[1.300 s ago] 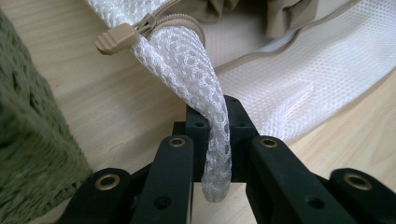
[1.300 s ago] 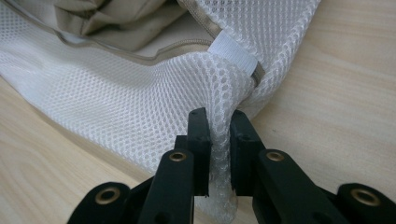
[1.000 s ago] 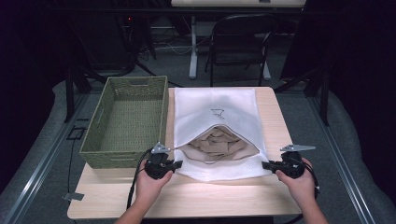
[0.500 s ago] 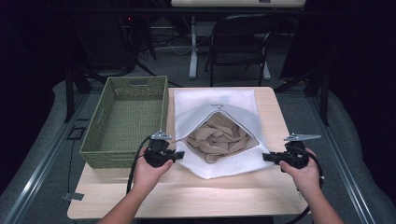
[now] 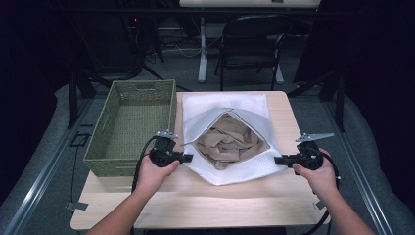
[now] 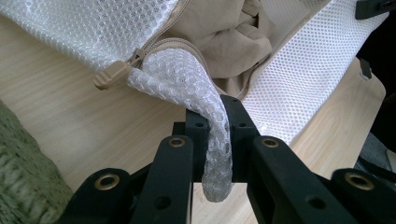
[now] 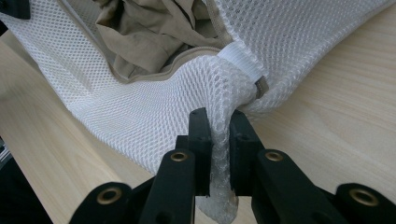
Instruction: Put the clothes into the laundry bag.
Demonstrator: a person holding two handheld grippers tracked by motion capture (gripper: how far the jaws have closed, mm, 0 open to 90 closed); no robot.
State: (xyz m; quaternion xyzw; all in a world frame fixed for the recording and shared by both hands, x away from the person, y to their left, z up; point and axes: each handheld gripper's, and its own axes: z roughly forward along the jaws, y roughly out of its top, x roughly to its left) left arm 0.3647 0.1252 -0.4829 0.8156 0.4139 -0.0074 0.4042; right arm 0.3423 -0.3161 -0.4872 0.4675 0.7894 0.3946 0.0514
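Wooden tabletop [image 5: 147,205] carries the mesh bag [image 5: 230,171] at its centre; my left fingers [image 5: 188,157] at nine o'clock and right fingers [image 5: 277,159] at three pinch its corners, spreading the mouth to expose the tan clothes [image 5: 230,142].

basket [image 5: 132,125] left of mesh bag [image 5: 230,103]

Readable text: none you could make out anywhere.
Mesh bag [image 5: 230,169]: no label or brand legible.
Green basket [image 5: 128,128]: no markings.
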